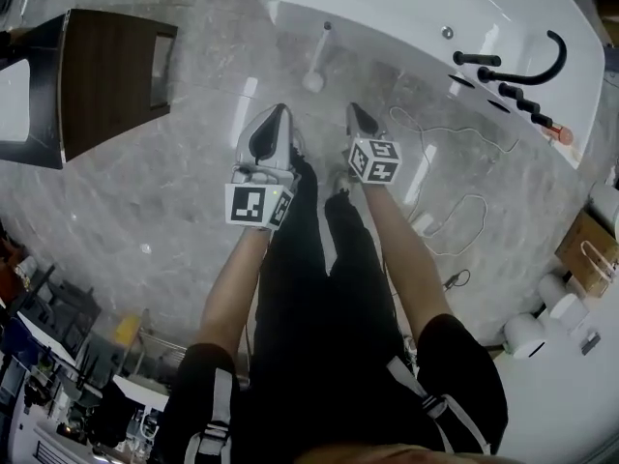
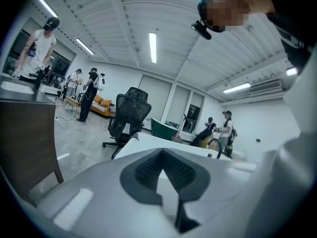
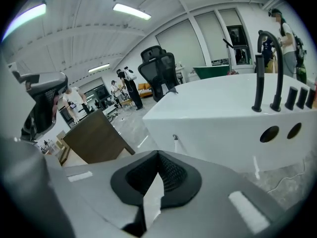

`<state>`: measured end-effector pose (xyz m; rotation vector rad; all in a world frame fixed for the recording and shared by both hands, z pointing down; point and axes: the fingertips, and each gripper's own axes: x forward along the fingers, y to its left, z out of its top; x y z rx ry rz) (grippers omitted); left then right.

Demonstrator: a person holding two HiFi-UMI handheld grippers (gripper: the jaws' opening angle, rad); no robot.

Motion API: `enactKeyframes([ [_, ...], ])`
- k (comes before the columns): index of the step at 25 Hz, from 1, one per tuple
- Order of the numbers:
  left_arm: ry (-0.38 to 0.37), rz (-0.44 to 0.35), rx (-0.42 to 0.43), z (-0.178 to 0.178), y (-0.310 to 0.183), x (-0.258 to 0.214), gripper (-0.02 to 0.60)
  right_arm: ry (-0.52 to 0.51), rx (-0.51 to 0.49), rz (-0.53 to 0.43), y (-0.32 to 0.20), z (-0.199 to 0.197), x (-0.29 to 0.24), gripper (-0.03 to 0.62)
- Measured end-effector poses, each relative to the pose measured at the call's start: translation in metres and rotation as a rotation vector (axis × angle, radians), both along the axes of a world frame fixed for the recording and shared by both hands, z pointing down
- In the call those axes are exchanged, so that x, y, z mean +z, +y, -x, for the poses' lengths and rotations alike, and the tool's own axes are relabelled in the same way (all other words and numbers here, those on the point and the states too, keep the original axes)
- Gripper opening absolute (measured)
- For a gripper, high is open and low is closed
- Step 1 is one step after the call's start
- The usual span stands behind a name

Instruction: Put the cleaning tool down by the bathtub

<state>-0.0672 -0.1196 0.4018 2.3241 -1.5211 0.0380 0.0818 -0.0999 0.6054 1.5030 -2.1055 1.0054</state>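
Observation:
The cleaning tool [image 1: 317, 58], a thin handle on a round white base, stands on the marble floor against the side of the white bathtub [image 1: 406, 13]. Neither gripper touches it. My left gripper [image 1: 280, 112] and right gripper [image 1: 356, 110] are held side by side, just short of the tool, both pointing toward the tub. Each has its jaws together with nothing between them. In the right gripper view, the tool's handle [image 3: 175, 138] shows just beyond the shut right gripper [image 3: 158, 155], against the tub wall [image 3: 223, 118]. The left gripper [image 2: 161, 152] points at the tub's rim [image 2: 148, 142].
A black curved faucet [image 1: 522, 71] and its knobs sit on the tub's right end. A dark wooden cabinet [image 1: 106, 80] stands at the left. A white cable [image 1: 455, 201] trails over the floor at the right. A black office chair [image 2: 129, 115] and people stand far behind.

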Motion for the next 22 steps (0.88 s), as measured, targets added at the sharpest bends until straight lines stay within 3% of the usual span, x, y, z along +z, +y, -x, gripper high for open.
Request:
enactKeyframes([
  [12, 0.017, -0.053, -0.034, -0.029, 0.062, -0.107, 0.008, 0.021, -0.017, -0.167, 0.039, -0.028, -0.167, 0.000],
  [16, 0.005, -0.086, -0.028, -0.038, 0.088, -0.138, 0.008, 0.015, -0.039, -0.245, 0.061, -0.029, -0.225, 0.000],
  [22, 0.045, -0.088, -0.041, -0.048, 0.129, -0.172, 0.008, -0.011, -0.045, -0.376, 0.095, -0.034, -0.304, 0.000],
])
